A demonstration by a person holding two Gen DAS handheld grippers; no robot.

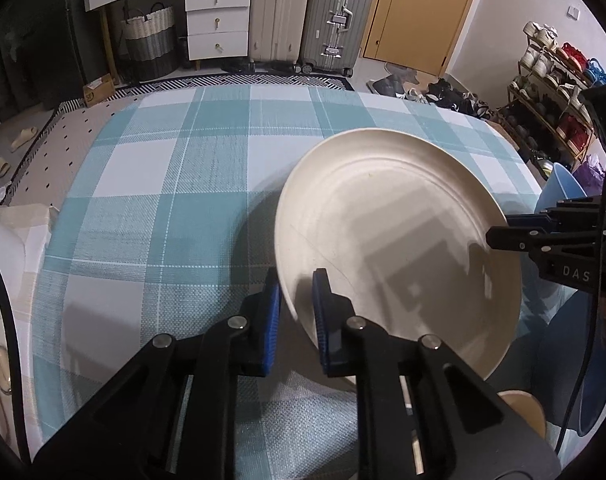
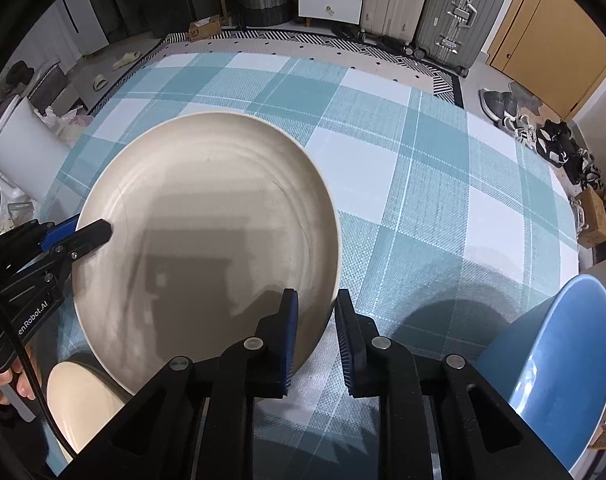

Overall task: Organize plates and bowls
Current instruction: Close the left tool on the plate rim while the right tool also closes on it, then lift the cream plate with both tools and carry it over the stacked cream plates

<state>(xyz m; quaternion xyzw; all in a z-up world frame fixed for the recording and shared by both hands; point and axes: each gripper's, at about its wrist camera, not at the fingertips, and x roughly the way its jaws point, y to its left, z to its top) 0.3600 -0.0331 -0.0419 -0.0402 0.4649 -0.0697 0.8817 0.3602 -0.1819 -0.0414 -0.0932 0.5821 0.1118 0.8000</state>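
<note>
The left tool and right tool each clamp opposite rims of the cream plate between them.

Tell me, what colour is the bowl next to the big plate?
Blue. The bowl shows best in the right wrist view.

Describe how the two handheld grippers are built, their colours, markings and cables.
Both are black, angular frames with cut-out slots and silver pivot pins. The left gripper and right gripper each carry two fingers with ribbed blue pads. White lettering marks the bodies: "DAS" on the right, "enRobot.AI" on the left. A black cable trails from each.
</note>
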